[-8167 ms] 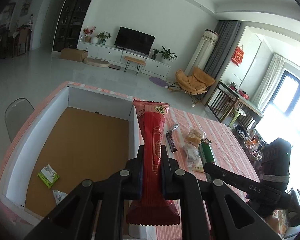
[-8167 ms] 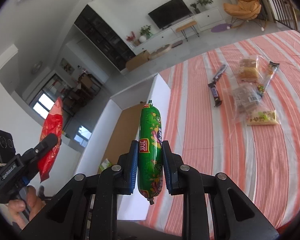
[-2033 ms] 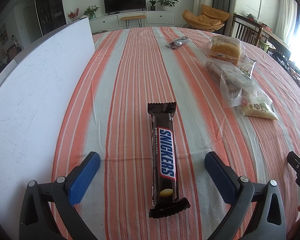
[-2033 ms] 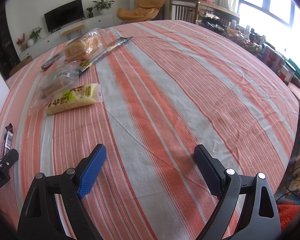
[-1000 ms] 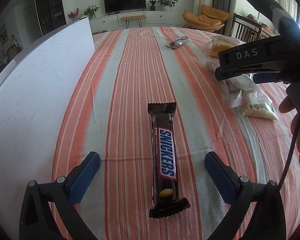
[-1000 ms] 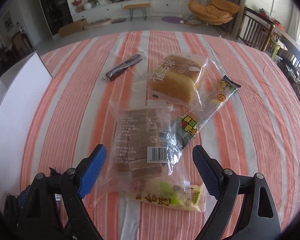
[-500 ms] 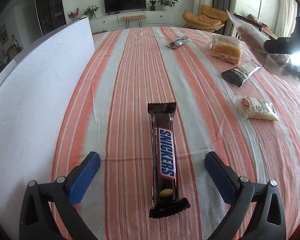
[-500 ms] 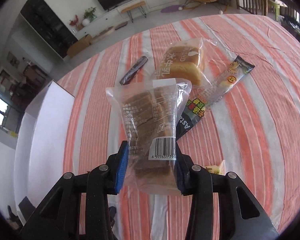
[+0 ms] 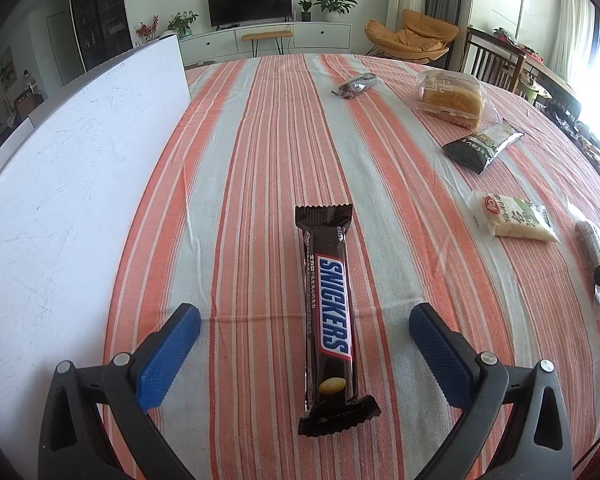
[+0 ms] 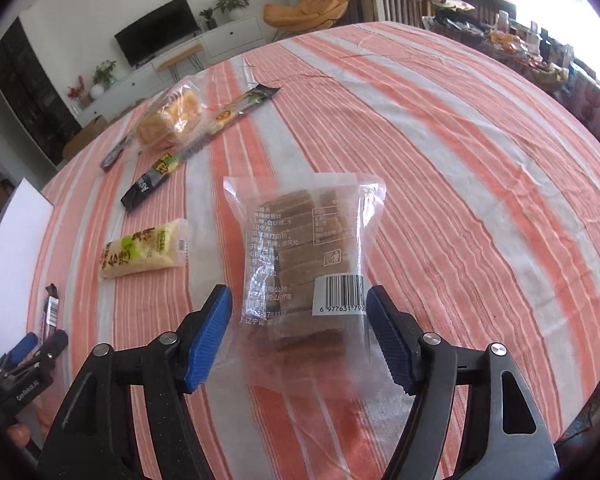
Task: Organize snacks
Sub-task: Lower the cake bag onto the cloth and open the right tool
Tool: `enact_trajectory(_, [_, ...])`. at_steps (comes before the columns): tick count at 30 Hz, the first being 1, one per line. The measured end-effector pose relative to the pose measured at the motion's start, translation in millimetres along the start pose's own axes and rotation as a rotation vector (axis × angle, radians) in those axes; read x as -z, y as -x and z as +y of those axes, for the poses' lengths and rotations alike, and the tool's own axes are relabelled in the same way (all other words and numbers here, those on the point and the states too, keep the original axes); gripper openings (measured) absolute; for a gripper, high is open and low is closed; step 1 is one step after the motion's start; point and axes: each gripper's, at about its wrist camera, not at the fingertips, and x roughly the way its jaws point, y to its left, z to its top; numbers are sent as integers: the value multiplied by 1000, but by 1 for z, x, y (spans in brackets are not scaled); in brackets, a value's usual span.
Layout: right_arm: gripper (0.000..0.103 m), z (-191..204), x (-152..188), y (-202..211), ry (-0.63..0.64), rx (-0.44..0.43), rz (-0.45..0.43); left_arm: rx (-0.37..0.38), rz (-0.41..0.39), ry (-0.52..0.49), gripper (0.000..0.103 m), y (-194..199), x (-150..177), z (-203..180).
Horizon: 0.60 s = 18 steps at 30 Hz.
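A Snickers bar (image 9: pixel 330 312) lies lengthwise on the striped tablecloth between the wide-apart fingers of my left gripper (image 9: pixel 304 316), which is open and touches nothing. In the right wrist view a clear bag of brown cake slices (image 10: pixel 300 248) rests on the cloth between the blue pads of my right gripper (image 10: pixel 298 296). Its jaws are opening and the pads stand just off the bag's sides. The left gripper (image 10: pixel 40 344) and the Snickers bar (image 10: pixel 51 312) show at the lower left of that view.
A white box wall (image 9: pixel 60 200) stands along the left. On the cloth lie a yellow cake in a clear bag (image 10: pixel 172 116), a long dark packet (image 10: pixel 196 140), a pale yellow packet (image 10: pixel 144 248) and a small dark bar (image 10: pixel 114 156). A table edge curves at the right.
My right gripper swung right with the clear bag held, lowered it onto the cloth beside the other snacks, and its jaws have parted from it. The left gripper has not moved.
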Motion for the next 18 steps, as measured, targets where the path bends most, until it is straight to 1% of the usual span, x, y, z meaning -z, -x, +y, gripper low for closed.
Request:
enact_trajectory(3, [84,7,-2,-6,45,31,15,0,0,0,103,0,0,0])
enact_trajectory(4, [87,10,2,-6,70,53,20,0,0,0,103,0,0,0])
enact_trajectory(6, [88,21,7,-10,137,129,35,0,0,0,103,0,0,0])
enact_trajectory(7, [91,24,8,-12,154,146,28,0,0,0,103,0,0,0])
enact_trajectory(10, [95,18,9,-12,135,129,26,0,0,0,103,0,0,0])
enact_trajectory(18, [95,18,9,-11,137,132,25,0,0,0,103,0,0,0])
